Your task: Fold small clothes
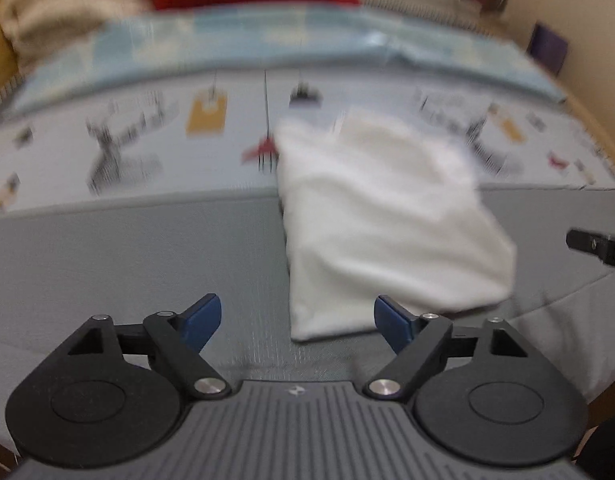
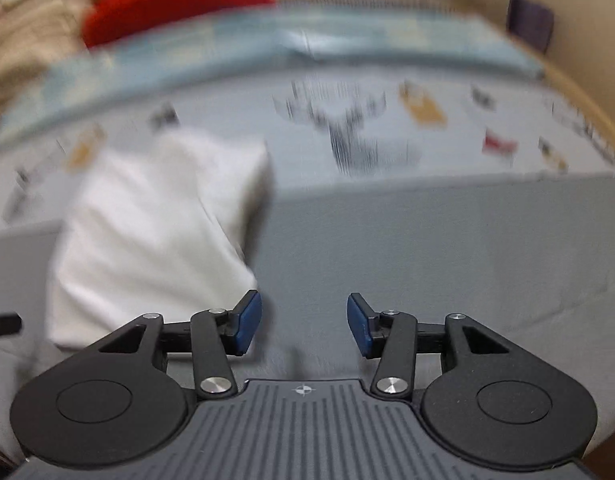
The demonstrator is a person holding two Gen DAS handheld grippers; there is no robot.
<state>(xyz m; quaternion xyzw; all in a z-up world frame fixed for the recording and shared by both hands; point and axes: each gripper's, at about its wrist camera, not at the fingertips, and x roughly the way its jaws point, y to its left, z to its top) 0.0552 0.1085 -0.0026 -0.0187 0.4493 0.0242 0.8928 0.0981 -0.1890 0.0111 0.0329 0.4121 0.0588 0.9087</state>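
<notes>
Both blue-padded tools gape empty: left hand-held gripper (image 1: 297,322) and right hand-held gripper (image 2: 304,324) flank a blurred, seemingly folded white garment (image 1: 383,224) on the grey sheet (image 1: 127,264).

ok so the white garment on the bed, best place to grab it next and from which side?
Probably the near corner of the white garment closest to the left gripper, approached low from the front. That edge lies loose on the plain grey sheet with a visible lip; the far end sits on the patterned cover. Both grippers, including the right gripper, are open and empty. Blur hides the fold layers.
</notes>
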